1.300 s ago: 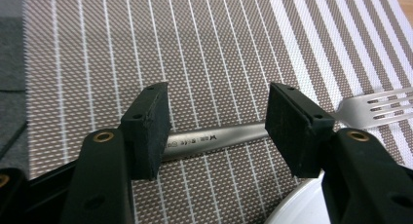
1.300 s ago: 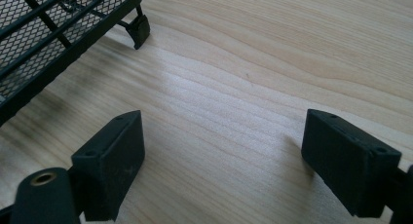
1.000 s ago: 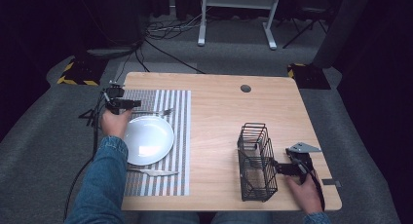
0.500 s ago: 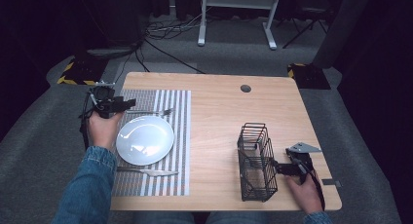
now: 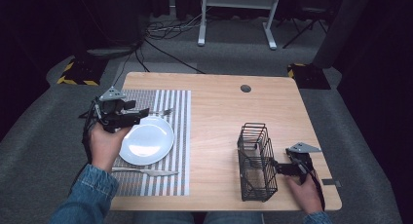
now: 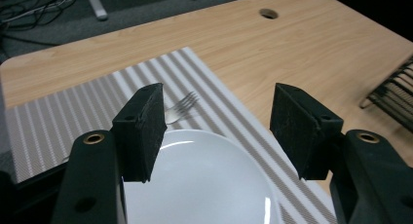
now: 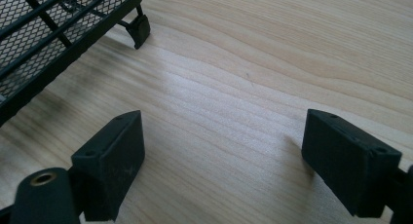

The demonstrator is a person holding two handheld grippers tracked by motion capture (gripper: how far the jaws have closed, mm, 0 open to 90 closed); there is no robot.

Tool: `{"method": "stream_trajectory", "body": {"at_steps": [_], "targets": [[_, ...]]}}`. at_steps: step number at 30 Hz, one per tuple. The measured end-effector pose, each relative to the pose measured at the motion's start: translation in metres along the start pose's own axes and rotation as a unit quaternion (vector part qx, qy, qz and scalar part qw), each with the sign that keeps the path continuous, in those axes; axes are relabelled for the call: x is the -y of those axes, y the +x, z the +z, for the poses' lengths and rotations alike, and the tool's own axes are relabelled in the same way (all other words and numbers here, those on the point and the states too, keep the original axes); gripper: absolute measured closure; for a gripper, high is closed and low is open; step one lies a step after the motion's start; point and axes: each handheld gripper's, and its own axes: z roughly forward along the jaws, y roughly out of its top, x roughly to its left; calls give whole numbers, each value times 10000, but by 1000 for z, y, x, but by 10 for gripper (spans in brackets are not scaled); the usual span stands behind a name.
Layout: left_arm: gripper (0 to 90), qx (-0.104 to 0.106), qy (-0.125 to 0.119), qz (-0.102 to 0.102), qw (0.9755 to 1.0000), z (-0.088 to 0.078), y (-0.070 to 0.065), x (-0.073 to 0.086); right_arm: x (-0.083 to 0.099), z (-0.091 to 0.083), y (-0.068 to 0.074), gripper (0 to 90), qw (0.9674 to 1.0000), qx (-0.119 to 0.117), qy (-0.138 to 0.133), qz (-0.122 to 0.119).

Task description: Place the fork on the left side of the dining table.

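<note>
1. L side: the left gripper (image 5: 140,114) is held above the far-left rim of the plate (image 5: 146,141). Its jaws are apart, w/ nothing between them.
2. The fork (image 5: 160,111) lies flat on the striped placemat (image 5: 181,136), just beyond the plate's far rim. Its tines point away from the gripper, and part of the handle is hidden behind the jaw in the left gripper view.
3. The knife (image 5: 143,172) lies on the mat just nearer the person than the plate.
4. R side: the wire basket (image 5: 255,160) stands well to the right of the plate on bare table (image 5: 219,112). The right gripper (image 5: 275,166) is set at its right side. Jaws are apart, w/ only wood seen between them in the right gripper view; contact w/ the basket can't be told.
5. Fork, as judged: light, stiff and thin metal, prob. slippery. It sits low on the mat, so it is hard to get under. It is best taken across the handle near the middle, w/ jaws lowered either side and closed on its narrow edges.
6. Plate, as judged: heavier, rigid, glossy and breakable. It is to be gripped at the rim only, w/ 1 pad above and 1 below, and kept level.
7. Basket, as judged: light and rigid; a top wire is an easy hold.
</note>
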Motion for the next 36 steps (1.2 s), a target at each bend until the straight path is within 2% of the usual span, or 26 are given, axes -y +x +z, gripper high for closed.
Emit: {"method": "stream_trajectory", "body": {"at_steps": [1, 2, 3, 7, 10, 12, 14, 15, 16, 17, 19, 23, 24, 28, 29, 30, 33, 36], "targets": [[377, 66, -24, 37, 10000, -2, -6, 0, 0, 0, 0, 158, 10000, -1, -1, 0], [376, 66, -24, 37, 10000, -2, -6, 0, 0, 0, 0, 158, 10000, -1, -1, 0], [375, 191, -76, 70, 9998, -6, -17, -1, 0, 0, 0, 158, 10000, -1, 0, 0], [366, 394, -189, 171, 9989, -9, -34, 0, 0, 0, 0, 158, 10000, 0, 0, -2], [356, 649, -311, 247, 9971, -8, -46, 4, 0, 0, 0, 158, 10000, -1, 0, -1], [350, 695, -355, 252, 9966, -8, -51, 6, 0, 0, 0, 158, 10000, -1, 0, -2], [350, 752, -454, 337, 9956, -5, -64, 12, 0, 0, 0, 158, 10000, -1, 1, -2], [350, 752, -454, 337, 9956, -5, -64, 12, 0, 0, 0, 158, 10000, -1, 1, -2], [354, 768, -571, 318, 9949, -4, -71, 17, 0, 0, 0, 158, 10000, -2, 0, -1], [353, 768, -571, 318, 9949, -4, -71, 17, 0, 0, 0, 158, 10000, -2, 0, -1], [337, 852, -327, 459, 9948, -1, -81, 18, 0, 0, 0, 158, 10000, -1, 0, -1], [338, 930, -380, 479, 9938, -2, -88, 22, 0, 0, 0, 158, 10000, -4, 2, -7], [337, 1055, -355, 444, 9928, 1, -93, 25, 0, 0, 0, 158, 10000, -5, 1, -8], [330, 1093, -260, 535, 9922, 8, -103, 32, 0, 0, 0, 158, 10000, -9, 3, -15], [327, 1099, -196, 619, 9918, 15, -110, 38, 0, 0, 0, 158, 10000, -11, 1, -12], [322, 1099, -196, 619, 9918, 15, -110, 38, 0, 0, 0, 158, 10000, -11, 1, -12], [308, 1218, -90, 611, 9906, 33, -122, 52, 0, 0, 0, 158, 10000, -13, 2, -10], [309, 1222, -161, 549, 9909, 41, -128, 59, 0, 0, 0, 158, 10000, -13, 1, -14]]}}
